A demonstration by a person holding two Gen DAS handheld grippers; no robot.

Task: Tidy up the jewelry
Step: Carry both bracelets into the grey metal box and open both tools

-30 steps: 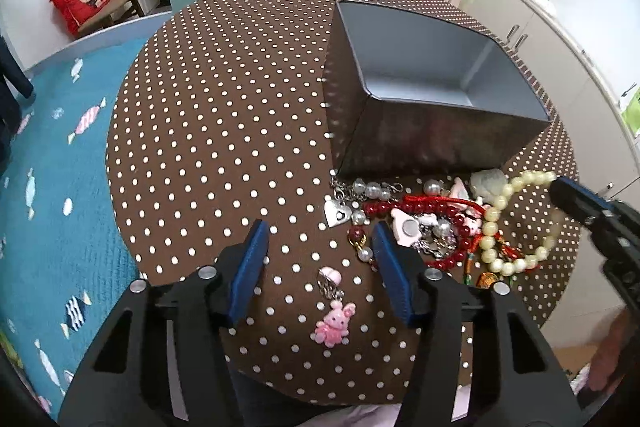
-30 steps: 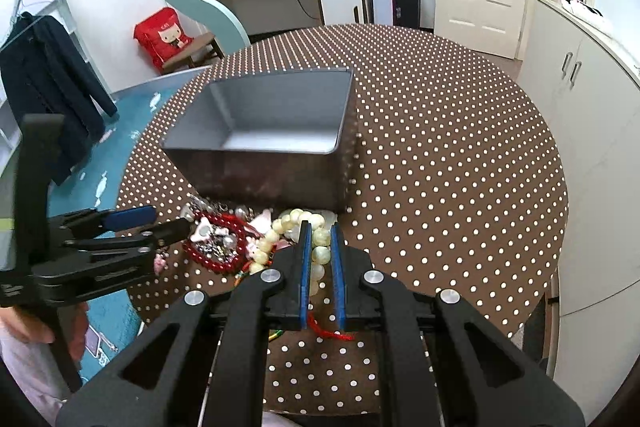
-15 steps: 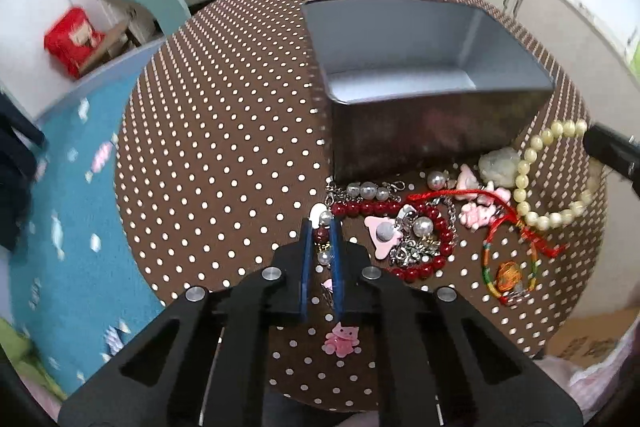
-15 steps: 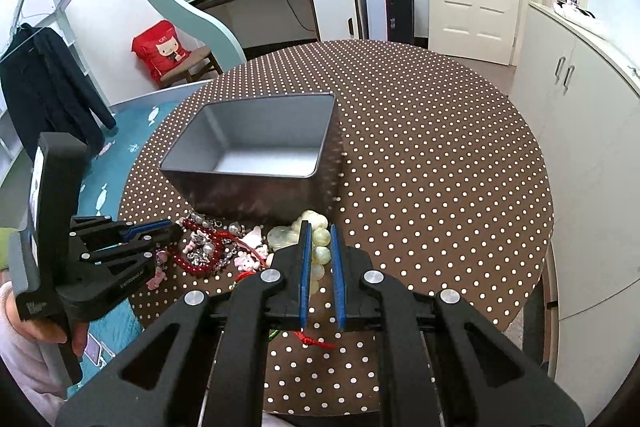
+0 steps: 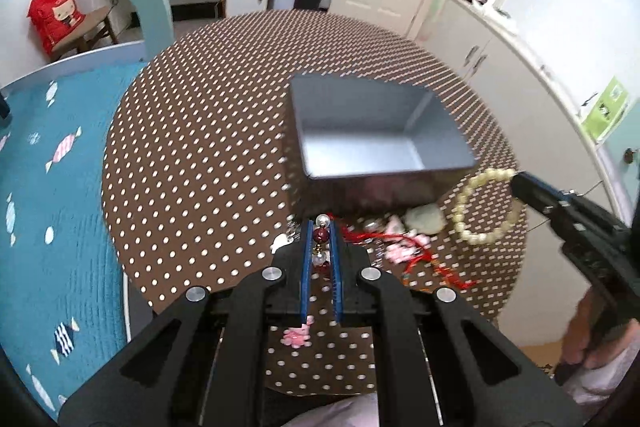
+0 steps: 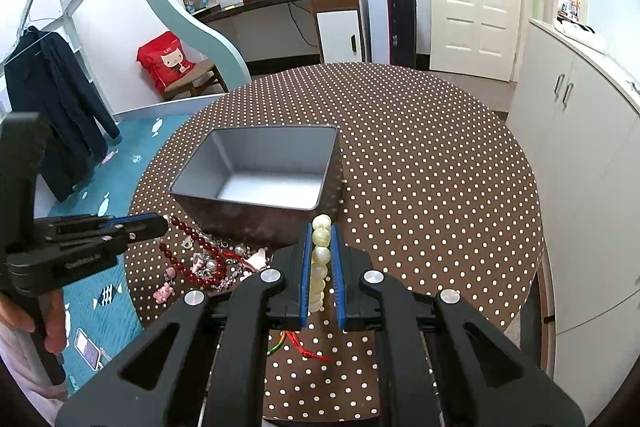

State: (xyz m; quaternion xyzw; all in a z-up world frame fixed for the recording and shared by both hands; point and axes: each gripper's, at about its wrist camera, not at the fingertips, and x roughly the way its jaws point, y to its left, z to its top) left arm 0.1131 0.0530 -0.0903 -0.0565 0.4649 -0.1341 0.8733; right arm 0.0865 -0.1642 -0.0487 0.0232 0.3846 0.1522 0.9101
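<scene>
A grey metal box (image 5: 372, 135) stands open on the polka-dot table (image 5: 200, 147); it also shows in the right wrist view (image 6: 264, 171). My left gripper (image 5: 321, 231) is shut on a red bead bracelet (image 5: 321, 235) and holds it above the table in front of the box; its strand trails down to the pile (image 6: 188, 239). My right gripper (image 6: 321, 231) is shut on a cream pearl bracelet (image 6: 321, 251), which hangs as a loop (image 5: 486, 203) beside the box's near right corner.
A jewelry pile lies in front of the box: a pale jade stone (image 5: 426, 219), pink charms (image 5: 396, 251), a red cord (image 5: 440, 271), a pink rabbit charm (image 5: 296, 335). The table edge (image 5: 120, 267) is near. White cabinets (image 6: 580, 147) stand right.
My left gripper closed on the red bead bracelet and lifted it up toward the box. My right gripper rose with the pearl bracelet, still shut on it.
</scene>
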